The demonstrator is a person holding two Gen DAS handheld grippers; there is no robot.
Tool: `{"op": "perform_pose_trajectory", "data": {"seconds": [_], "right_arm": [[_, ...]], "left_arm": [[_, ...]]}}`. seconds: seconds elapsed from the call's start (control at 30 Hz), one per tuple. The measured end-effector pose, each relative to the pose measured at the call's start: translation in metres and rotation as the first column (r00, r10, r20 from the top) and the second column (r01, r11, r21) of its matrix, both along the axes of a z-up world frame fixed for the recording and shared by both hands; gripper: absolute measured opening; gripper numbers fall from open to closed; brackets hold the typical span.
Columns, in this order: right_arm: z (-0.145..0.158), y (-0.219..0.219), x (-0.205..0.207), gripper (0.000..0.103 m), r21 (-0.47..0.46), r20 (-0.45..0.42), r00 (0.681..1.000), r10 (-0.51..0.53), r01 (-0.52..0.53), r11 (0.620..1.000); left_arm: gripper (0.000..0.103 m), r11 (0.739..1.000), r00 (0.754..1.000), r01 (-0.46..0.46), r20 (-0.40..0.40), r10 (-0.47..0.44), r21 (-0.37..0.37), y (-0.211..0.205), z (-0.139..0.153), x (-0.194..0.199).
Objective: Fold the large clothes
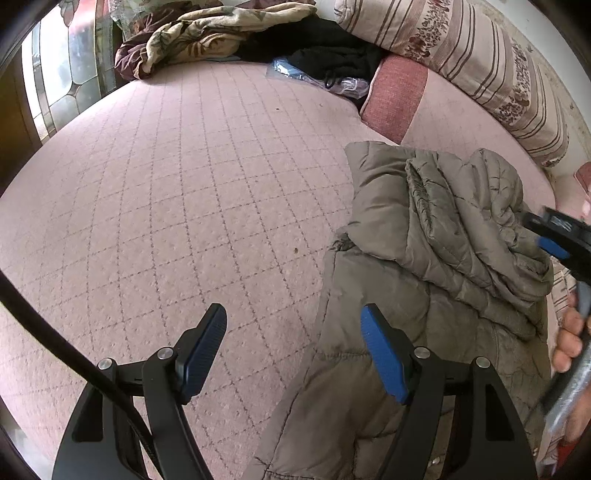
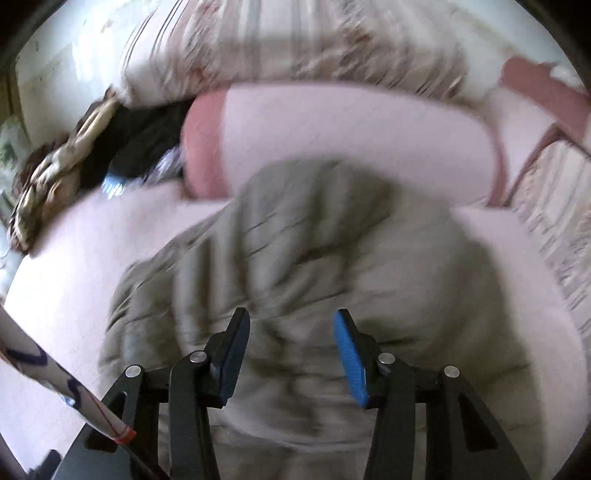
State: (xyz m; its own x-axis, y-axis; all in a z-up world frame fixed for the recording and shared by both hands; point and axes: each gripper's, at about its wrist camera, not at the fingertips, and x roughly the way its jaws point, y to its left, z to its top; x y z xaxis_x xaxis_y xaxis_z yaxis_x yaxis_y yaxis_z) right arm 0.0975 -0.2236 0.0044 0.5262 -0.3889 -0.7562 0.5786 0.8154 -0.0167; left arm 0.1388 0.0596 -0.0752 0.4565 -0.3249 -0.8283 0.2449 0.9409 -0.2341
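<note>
An olive-grey puffer jacket (image 1: 436,266) lies partly folded on the pink quilted bed (image 1: 177,206), a sleeve or hood bunched on top of its body. My left gripper (image 1: 293,343) is open and empty, hovering at the jacket's left edge, one finger over the jacket and one over the bed. In the blurred right wrist view the jacket (image 2: 314,251) fills the middle, and my right gripper (image 2: 291,347) is open just above it, holding nothing. The right gripper also shows in the left wrist view (image 1: 554,236) at the jacket's right side.
A striped bolster pillow (image 1: 480,62) and a pink cushion (image 1: 395,96) lie along the far edge. A floral blanket (image 1: 207,33), black clothes (image 1: 325,48) and a clear plastic bag (image 1: 295,72) are piled at the back. A window (image 1: 62,74) is at the far left.
</note>
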Motion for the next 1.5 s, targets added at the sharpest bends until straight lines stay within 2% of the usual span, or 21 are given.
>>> {"op": "perform_pose_trajectory", "data": {"seconds": [0.07, 0.13, 0.2, 0.27, 0.33, 0.4, 0.63, 0.77, 0.87, 0.93, 1.17, 1.3, 1.37, 1.5], "right_arm": [[-0.002, -0.021, -0.018, 0.052, -0.026, -0.013, 0.998, -0.067, 0.066, 0.997], [-0.017, -0.044, -0.032, 0.052, -0.011, -0.048, 0.988, -0.145, 0.145, 0.989], [-0.039, -0.066, -0.046, 0.052, 0.044, -0.082, 0.974, -0.212, 0.216, 0.975], [-0.071, -0.079, -0.054, 0.053, 0.129, -0.149, 0.967, -0.207, 0.227, 0.965], [-0.085, -0.076, -0.052, 0.054, 0.116, -0.187, 0.966, -0.180, 0.204, 0.972], [-0.086, -0.067, -0.049, 0.055, 0.054, -0.211, 0.964, -0.161, 0.176, 0.983], [-0.082, -0.065, -0.051, 0.057, 0.053, -0.234, 0.962, -0.142, 0.159, 0.986], [-0.061, -0.042, -0.066, 0.059, 0.009, -0.225, 0.967, -0.118, 0.124, 0.992], [-0.041, -0.029, -0.093, 0.066, -0.015, -0.207, 0.975, -0.080, 0.079, 0.997], [-0.034, -0.027, -0.116, 0.067, -0.022, -0.203, 0.977, -0.068, 0.065, 0.998], [-0.043, -0.011, -0.210, 0.068, 0.010, -0.216, 0.974, -0.072, 0.076, 0.997], [-0.038, -0.015, -0.271, 0.068, 0.033, -0.182, 0.978, -0.107, 0.115, 0.993], [-0.032, -0.024, -0.300, 0.073, 0.061, -0.148, 0.979, -0.139, 0.149, 0.987], [-0.027, -0.045, -0.352, 0.074, 0.103, -0.106, 0.974, -0.203, 0.214, 0.971]], "left_arm": [[0.074, 1.000, 1.000, 0.001, 0.000, -0.001, 0.004, -0.001, -0.001, -0.001], [0.074, 1.000, 1.000, 0.004, 0.004, -0.004, 0.012, -0.003, -0.001, -0.002], [0.074, 1.000, 1.000, 0.006, 0.010, -0.006, 0.021, -0.004, -0.001, -0.003], [0.074, 1.000, 1.000, 0.009, 0.017, -0.010, 0.026, -0.006, -0.001, -0.004], [0.074, 0.999, 1.000, 0.006, 0.027, -0.007, 0.038, -0.007, -0.001, -0.004], [0.074, 0.999, 1.000, 0.002, 0.029, -0.004, 0.042, -0.006, -0.001, -0.004], [0.074, 1.000, 1.000, -0.016, 0.023, 0.015, 0.020, 0.003, 0.001, -0.003], [0.074, 1.000, 1.000, -0.004, 0.028, 0.003, 0.012, 0.005, 0.005, -0.006], [0.074, 1.000, 0.999, 0.009, 0.036, -0.009, 0.016, 0.004, 0.008, -0.009], [0.074, 1.000, 0.999, 0.009, 0.044, -0.010, 0.023, 0.005, 0.009, -0.011], [0.074, 0.995, 0.993, -0.003, 0.118, -0.009, 0.102, 0.010, 0.013, -0.025], [0.074, 0.996, 0.997, -0.013, 0.081, 0.006, 0.083, 0.023, 0.007, -0.029], [0.074, 0.998, 0.998, -0.026, 0.053, 0.023, 0.059, 0.033, 0.003, -0.031], [0.074, 0.997, 0.997, -0.061, 0.056, 0.058, 0.052, 0.051, -0.003, -0.045]]}}
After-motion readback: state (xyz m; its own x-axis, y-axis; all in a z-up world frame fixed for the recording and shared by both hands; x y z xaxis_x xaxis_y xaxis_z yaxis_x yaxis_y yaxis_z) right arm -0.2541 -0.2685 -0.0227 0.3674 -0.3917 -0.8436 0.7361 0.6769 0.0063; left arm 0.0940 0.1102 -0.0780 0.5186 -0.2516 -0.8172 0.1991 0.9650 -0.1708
